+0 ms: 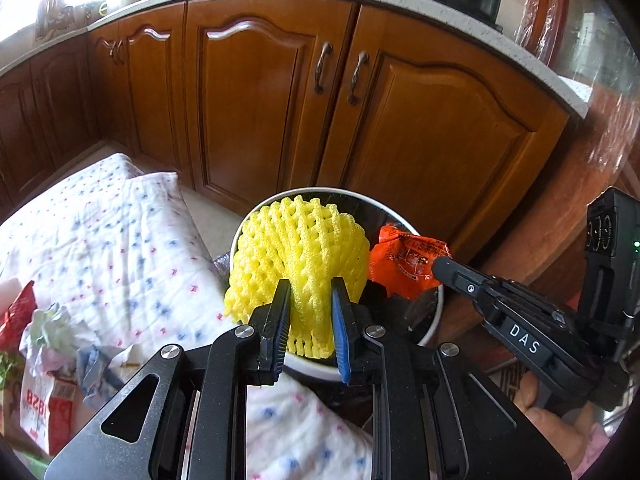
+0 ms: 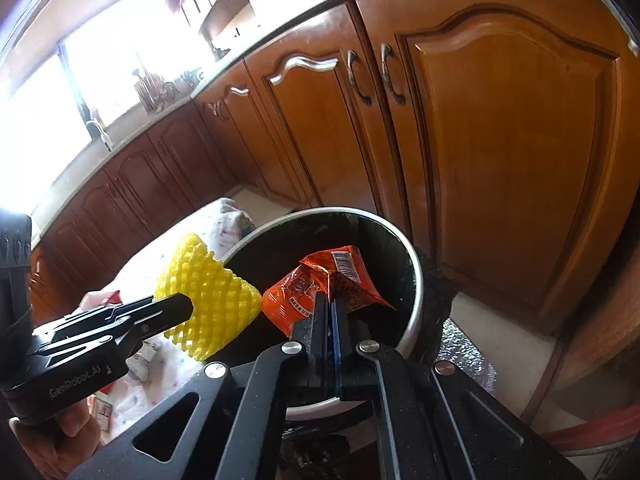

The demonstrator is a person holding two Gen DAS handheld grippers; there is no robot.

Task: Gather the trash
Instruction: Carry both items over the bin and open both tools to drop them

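- Left tongs (image 1: 310, 292), nearest the lens in the left wrist view: narrow gap, pads pressed into the lower middle of the yellow foam net (image 1: 300, 248). The mesh bunches between them, so the hold looks firm.
- Bin (image 1: 434, 312), white rim with a dark liner, stands on the floor in front of the wooden cabinets (image 1: 260, 92). Both pieces of trash hang over its mouth; neither is released yet.
- Yellow foam net, largest piece: judged very light, soft and springy. It squashes under the pads and should spring back on release. Not fragile and not slippery, so a pinch anywhere on the mesh would serve. It fans out wide, nearly as wide as the bin mouth, so it may catch on the rim.
- Right tongs (image 2: 326, 304): all but closed, clamped on the lower edge of the orange wrapper (image 2: 340, 276).
- Orange wrapper: judged a thin crinkled film, near weightless, limp and somewhat slick. It is best held on a folded or bunched edge, as now. It sits further over the bin opening than the net does.
- Remaining litter (image 1: 48, 344), crumpled paper and packets, lies on the patterned cloth (image 1: 112, 232) left of the bin, still uncollected.
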